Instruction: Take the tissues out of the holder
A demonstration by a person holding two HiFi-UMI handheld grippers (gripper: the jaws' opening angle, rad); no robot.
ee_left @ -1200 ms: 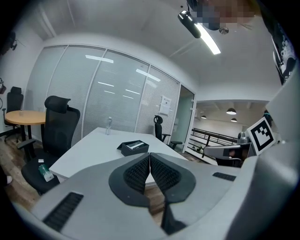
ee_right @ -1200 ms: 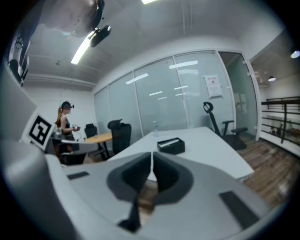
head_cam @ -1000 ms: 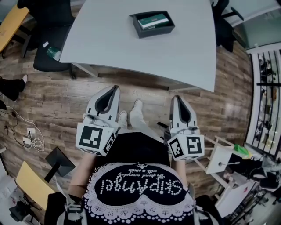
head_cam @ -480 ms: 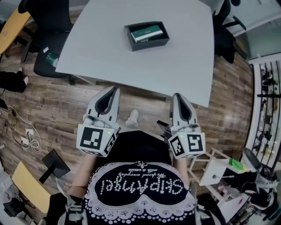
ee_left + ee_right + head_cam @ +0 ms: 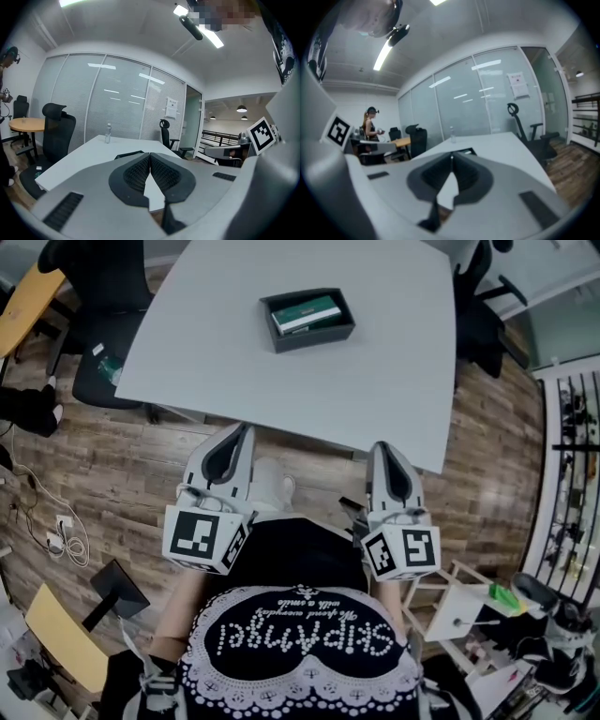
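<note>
Grippers first, from the head view: the left gripper (image 5: 246,428) and the right gripper (image 5: 382,446) are held side by side over the wooden floor (image 5: 112,465). They sit low in front of the person's dark top (image 5: 300,559), with their tips pointing at the near edge of the grey table (image 5: 234,371) and stopping short of it. The black holder (image 5: 314,337) sits on the table well ahead of both tips, roughly between their two lines. The green pack of tissues (image 5: 305,313) lies inside it. Neither tool touches it.

In the left gripper view the two ribbed pads meet at their tips, clenched on nothing. Just left of the tips the holder's dark rim shows on the tabletop. A small bottle (image 5: 108,133) stands farther off, and an office chair (image 5: 58,123) is to the left.

In the right gripper view the jaws are likewise pressed together and empty. The holder's edge peeks out just right of the tips, with the bottle beyond. A person (image 5: 370,125) stands far off to the left.
</note>
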